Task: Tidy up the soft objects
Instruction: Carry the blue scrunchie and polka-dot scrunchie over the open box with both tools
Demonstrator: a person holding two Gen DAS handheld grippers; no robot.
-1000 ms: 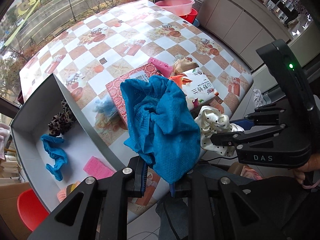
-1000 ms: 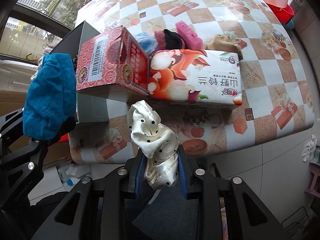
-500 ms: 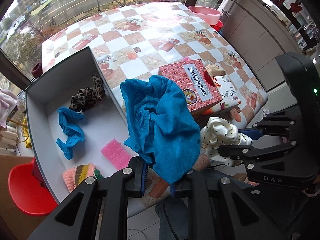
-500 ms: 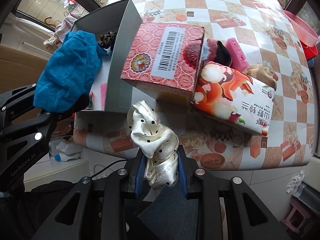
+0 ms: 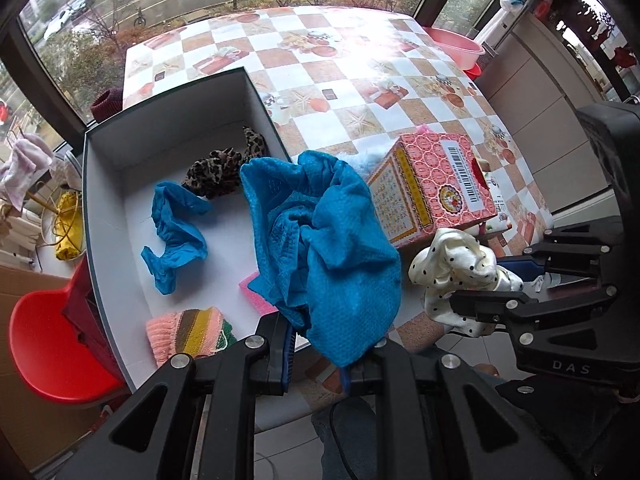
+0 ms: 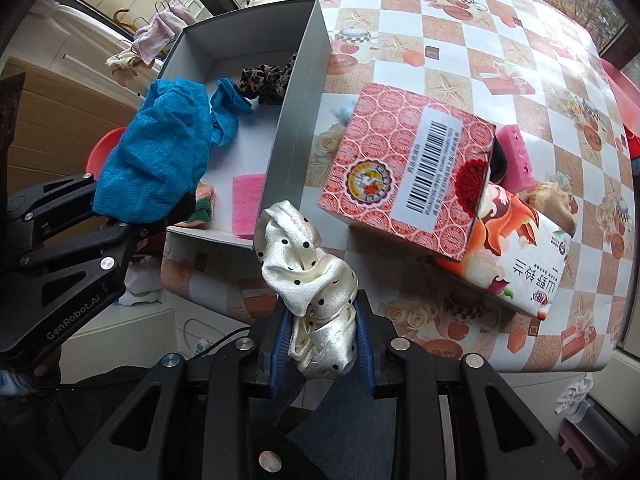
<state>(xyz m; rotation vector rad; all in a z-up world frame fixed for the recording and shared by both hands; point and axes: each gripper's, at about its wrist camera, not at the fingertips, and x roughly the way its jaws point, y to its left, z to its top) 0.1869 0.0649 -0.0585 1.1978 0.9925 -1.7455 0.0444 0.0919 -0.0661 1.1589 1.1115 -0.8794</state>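
My left gripper [image 5: 320,344] is shut on a crumpled blue cloth [image 5: 328,248], which hangs over the near right part of an open grey box [image 5: 104,184]. Inside the box lie a leopard-print scrunchie [image 5: 224,168], a blue scrunchie [image 5: 176,232], a pink sponge [image 5: 252,288] and a striped knitted piece [image 5: 188,332]. My right gripper [image 6: 322,340] is shut on a cream polka-dot scrunchie [image 6: 308,264], just off the table's near edge by the box's corner. The right wrist view shows the blue cloth [image 6: 156,160] at left.
A red patterned carton [image 6: 404,172] leans on a tissue pack [image 6: 516,256] right of the box. Behind them lie a pink sponge [image 6: 516,156] and a brown soft thing [image 6: 552,204]. A red chair [image 5: 44,340] stands below left, a pink basin [image 5: 456,46] beyond the checkered table [image 5: 340,64].
Both grippers have swung left along the table edge and rolled, each keeping its load. The grey box now lies under the blue cloth, and the cartons have shifted right in both views.
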